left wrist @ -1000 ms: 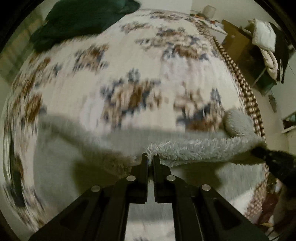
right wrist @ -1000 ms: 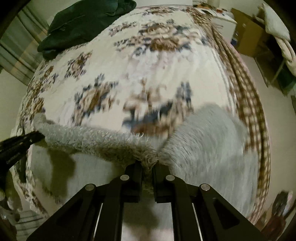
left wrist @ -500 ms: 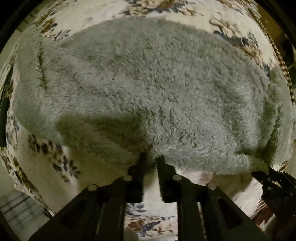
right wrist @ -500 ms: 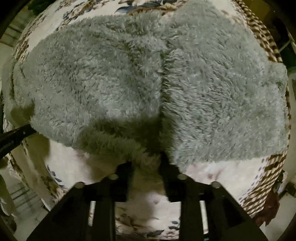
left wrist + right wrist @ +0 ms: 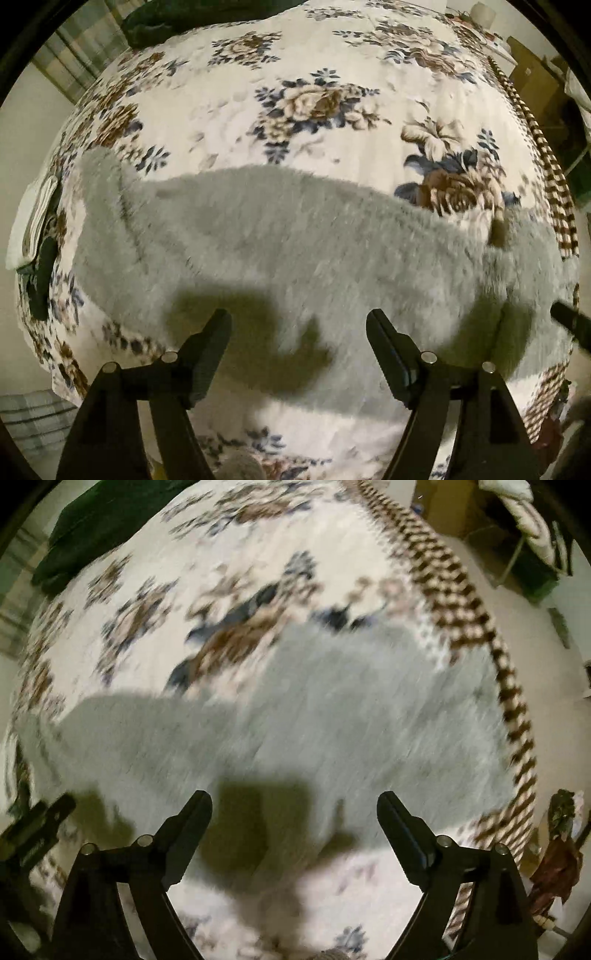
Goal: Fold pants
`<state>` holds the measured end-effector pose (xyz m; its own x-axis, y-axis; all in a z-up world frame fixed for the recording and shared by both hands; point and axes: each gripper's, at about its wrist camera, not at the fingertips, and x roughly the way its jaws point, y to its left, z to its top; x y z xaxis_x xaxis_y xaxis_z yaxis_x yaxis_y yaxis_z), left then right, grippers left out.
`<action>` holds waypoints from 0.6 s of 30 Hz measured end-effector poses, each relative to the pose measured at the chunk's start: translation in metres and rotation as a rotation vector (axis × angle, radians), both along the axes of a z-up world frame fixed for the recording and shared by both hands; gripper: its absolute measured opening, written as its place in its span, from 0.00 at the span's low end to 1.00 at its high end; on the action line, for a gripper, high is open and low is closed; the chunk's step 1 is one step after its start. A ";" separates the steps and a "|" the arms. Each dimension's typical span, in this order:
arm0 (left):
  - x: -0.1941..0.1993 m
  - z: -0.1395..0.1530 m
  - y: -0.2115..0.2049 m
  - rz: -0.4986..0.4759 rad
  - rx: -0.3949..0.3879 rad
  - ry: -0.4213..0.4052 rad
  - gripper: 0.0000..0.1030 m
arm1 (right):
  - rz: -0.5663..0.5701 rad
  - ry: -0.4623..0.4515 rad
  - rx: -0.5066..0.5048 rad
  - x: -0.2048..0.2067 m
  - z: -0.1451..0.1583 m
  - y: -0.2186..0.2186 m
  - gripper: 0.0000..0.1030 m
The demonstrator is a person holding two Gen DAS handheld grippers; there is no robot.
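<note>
The grey fluffy pants (image 5: 295,251) lie flat across the near part of the floral bed cover (image 5: 314,92), folded into a wide band. They also show, blurred, in the right wrist view (image 5: 314,709). My left gripper (image 5: 299,325) is open and empty, above the pants' near edge. My right gripper (image 5: 294,805) is open and empty, above the pants' near edge further right. The right gripper's tip shows at the right edge of the left wrist view (image 5: 570,323). The left gripper's tip shows at the left edge of the right wrist view (image 5: 40,830).
A dark green garment (image 5: 192,14) lies at the far end of the bed. A brown checked border (image 5: 472,602) runs along the bed's right edge. Cardboard boxes (image 5: 535,77) and a rack with bedding (image 5: 524,502) stand on the floor to the right.
Both grippers let go of the pants and opened wide. They pulled back and rose, so the pants now lie flat on the bed.
</note>
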<state>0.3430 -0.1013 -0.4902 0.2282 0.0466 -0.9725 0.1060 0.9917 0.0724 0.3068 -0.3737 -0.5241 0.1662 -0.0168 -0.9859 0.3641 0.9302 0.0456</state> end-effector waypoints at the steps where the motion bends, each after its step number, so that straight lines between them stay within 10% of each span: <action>1: 0.004 -0.003 -0.003 -0.005 0.007 -0.006 0.72 | -0.016 -0.001 -0.015 0.017 -0.004 -0.011 0.90; 10: 0.027 -0.034 -0.043 -0.053 0.070 -0.008 0.72 | -0.085 0.047 0.025 0.128 -0.076 -0.073 0.87; 14: 0.024 -0.038 -0.054 -0.070 0.059 0.016 0.72 | -0.065 0.108 -0.004 0.132 -0.096 -0.080 0.16; 18: 0.016 -0.034 -0.065 -0.084 0.021 0.035 0.72 | -0.148 -0.044 -0.019 0.083 -0.049 -0.108 0.08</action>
<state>0.3589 -0.1663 -0.5238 0.1983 0.0496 -0.9789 0.1913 0.9776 0.0883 0.3902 -0.4818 -0.5731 0.2039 -0.0628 -0.9770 0.4953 0.8674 0.0476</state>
